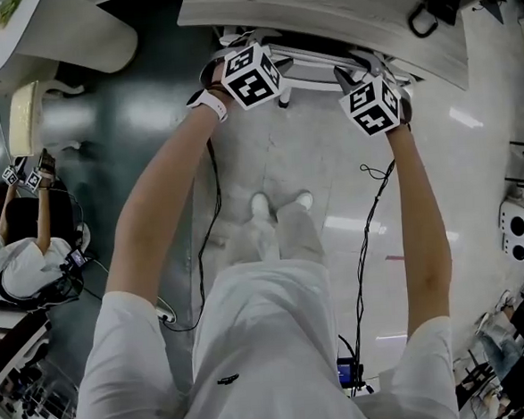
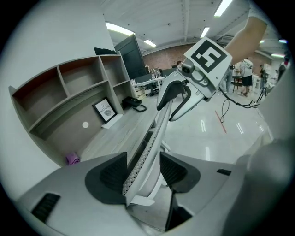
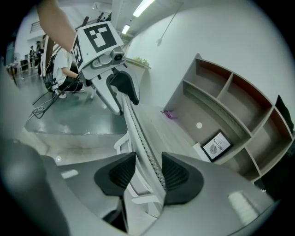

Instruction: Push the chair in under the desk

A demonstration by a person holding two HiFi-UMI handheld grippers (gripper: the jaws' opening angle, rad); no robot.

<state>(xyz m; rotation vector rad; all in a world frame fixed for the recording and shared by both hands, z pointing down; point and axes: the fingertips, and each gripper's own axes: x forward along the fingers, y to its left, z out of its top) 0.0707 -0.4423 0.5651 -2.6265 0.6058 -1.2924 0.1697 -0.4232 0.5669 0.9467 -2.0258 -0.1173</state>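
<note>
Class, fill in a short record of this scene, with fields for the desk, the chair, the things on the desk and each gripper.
Desk: pale wood-grain top, shelf unit behind
Chair: backrest upright, pushed up to the desk edge
On desk: framed picture, small purple item
Left gripper: open, backrest edge between jaws
Right gripper: open, backrest edge between jaws

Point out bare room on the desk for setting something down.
Bare: desktop stretch between the purple object and the framed picture, below the shelves; also floor behind the chair back. Crowded: far end, with a black phone-like thing and the monitor. Chair back lines the desktop's front edge.
</note>
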